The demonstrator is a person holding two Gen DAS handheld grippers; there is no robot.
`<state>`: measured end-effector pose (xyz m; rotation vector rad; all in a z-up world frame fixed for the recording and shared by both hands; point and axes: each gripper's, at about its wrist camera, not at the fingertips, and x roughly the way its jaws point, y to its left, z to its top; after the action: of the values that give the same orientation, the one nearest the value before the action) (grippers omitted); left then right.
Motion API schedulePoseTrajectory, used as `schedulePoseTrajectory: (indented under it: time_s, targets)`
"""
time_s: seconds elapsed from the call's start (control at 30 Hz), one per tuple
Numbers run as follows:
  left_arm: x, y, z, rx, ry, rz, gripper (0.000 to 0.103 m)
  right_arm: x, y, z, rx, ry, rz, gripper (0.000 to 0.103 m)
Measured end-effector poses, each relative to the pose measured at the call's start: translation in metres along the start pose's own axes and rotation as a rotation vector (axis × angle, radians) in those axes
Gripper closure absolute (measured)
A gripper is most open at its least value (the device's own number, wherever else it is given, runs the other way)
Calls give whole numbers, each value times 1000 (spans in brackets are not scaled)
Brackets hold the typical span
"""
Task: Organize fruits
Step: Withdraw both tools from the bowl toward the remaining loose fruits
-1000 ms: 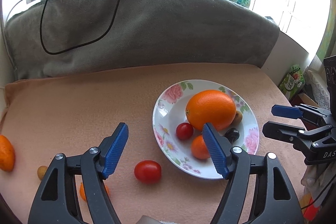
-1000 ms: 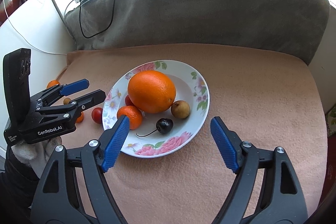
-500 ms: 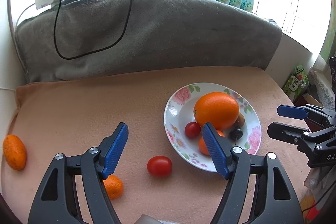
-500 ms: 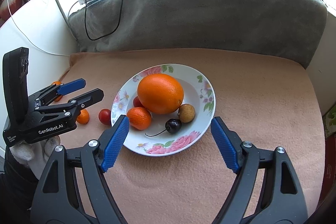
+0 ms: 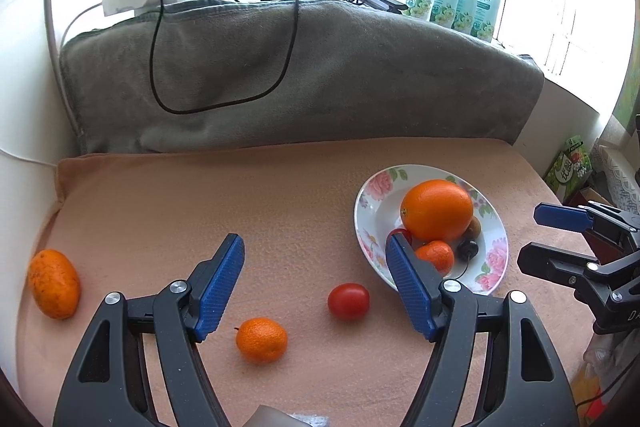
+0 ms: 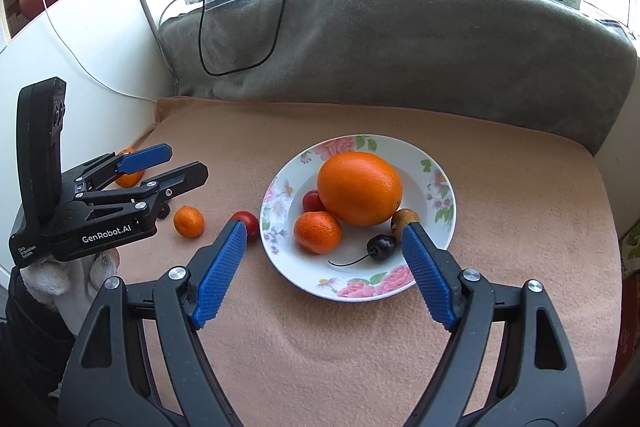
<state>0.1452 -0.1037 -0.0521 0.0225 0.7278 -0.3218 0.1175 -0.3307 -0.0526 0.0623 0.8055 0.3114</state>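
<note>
Near blanket's left edge: cherry tomato (image 5: pixel 348 301), smooth, soft, bruisable — pinch lightly across middle. Left gripper (image 5: pixel 314 285) and right gripper (image 6: pixel 324 273) spread, empty.

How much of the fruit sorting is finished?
Done: the plate holds a big orange and four smaller fruits. In hand: nothing; left gripper and right gripper are open. Left: a tomato and two mandarins on the cloth.

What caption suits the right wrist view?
Open right gripper above a floral plate holding an orange.
</note>
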Motion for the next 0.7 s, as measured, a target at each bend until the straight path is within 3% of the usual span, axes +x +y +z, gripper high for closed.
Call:
schedulePoseTrajectory:
  time_s: [0.4, 0.7]
  targets:
    - [-20, 77, -7, -111, -5, 60, 30, 10, 50, 3, -81, -29, 72, 21]
    - [-32, 134, -21, -214, -14, 100, 30, 31, 85, 5, -153, 5, 128, 21]
